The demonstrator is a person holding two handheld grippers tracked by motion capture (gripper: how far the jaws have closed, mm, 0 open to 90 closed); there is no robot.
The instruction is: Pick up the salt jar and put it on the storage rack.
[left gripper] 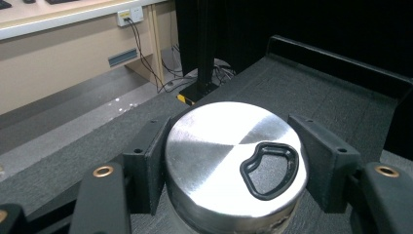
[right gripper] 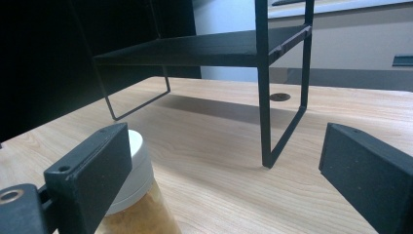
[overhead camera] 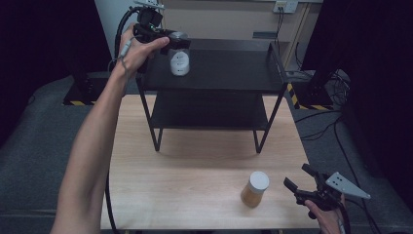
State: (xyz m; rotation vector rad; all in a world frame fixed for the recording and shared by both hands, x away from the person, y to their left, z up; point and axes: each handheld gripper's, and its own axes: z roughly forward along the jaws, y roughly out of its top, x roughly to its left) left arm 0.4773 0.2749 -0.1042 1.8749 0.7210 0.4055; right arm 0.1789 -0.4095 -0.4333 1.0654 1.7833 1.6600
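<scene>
- Right gripper (overhead camera: 298, 184) sat nearest, low at the table's (overhead camera: 195, 165) near right corner — jaws spread wide, nothing between them.
- Amber jar (overhead camera: 254, 189) stood upright on the table just left of it; white cap, filled with a tan-brown powder or granules nearly to the top. In the right gripper view the jar (right gripper: 134, 195) sat behind the left jaw, not between the two.
- Left gripper (overhead camera: 168, 43) was up at the top shelf (overhead camera: 229, 68) of the black rack, jaws clamped on the metal lid (left gripper: 234, 156) of the white jar (overhead camera: 178, 62).
- White jar looked set at the shelf's front-left part; couldn't tell whether its base was touching or just above. Contents pale, couldn't tell what.
- Risk 1: grip was on the lid only — if the lid is loose, the body could drop or twist off.
- Risk 2: jar sat close to the shelf's left edge; a sideways pull on release could tip it off onto the table.
- Risk 3: right gripper closing from that offset would likely knock the amber jar over rather than grasp it.
</scene>
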